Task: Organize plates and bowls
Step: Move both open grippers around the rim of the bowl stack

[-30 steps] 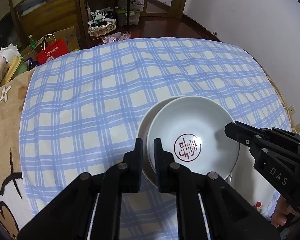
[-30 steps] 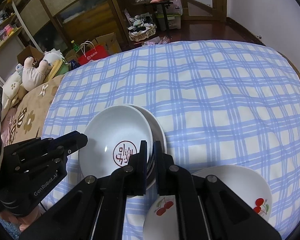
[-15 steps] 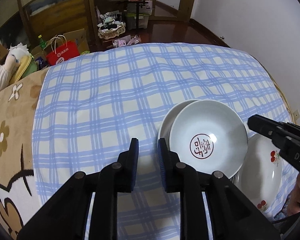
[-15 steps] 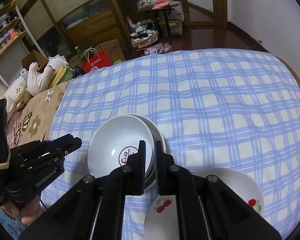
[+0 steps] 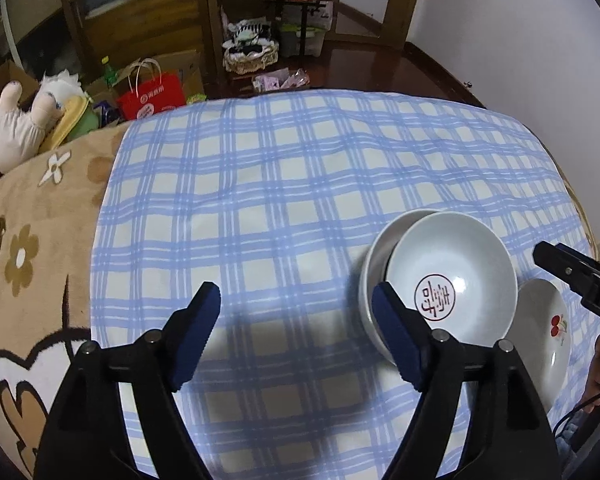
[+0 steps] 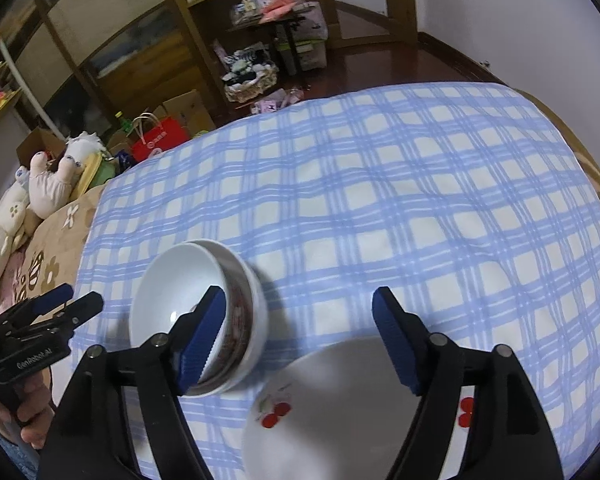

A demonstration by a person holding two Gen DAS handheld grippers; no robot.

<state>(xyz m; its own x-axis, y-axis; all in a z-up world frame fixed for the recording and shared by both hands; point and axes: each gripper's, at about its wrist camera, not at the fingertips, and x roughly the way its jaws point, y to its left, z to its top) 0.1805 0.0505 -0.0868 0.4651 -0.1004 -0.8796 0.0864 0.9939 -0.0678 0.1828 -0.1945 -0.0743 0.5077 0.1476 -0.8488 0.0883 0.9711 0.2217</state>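
The left gripper (image 5: 296, 300) has its jaws spread wide with nothing between them, hanging over bare checked cloth (image 5: 284, 184); its right finger sits just in front of the near rim of the stacked bowls. The right gripper (image 6: 300, 304) is likewise spread wide and empty, its left finger overlapping the bowls in view and its right finger above the rim of the cherry plate (image 6: 340, 408).

The top bowl (image 5: 454, 280) is white, with a red round stamp on its inside bottom, and it rests nested in a second white bowl (image 5: 374, 252) whose rim shows as a crescent on the left. The top bowl sits off-centre in the lower one. Neither holds anything else. The cherry plate lies flat on the cloth just beside the bowls, on their right, and carries only its printed red cherries.

The left wrist view shows the red stamp plainly and only a slice of the plate at the edge. The right wrist view shows the plate large and close, and a dark patterned band on the outer wall of the top bowl, while the stamp is hidden behind the finger. A red paper bag (image 5: 152, 94) and a plush toy (image 5: 24, 120) stand beyond the far left of the cloth.
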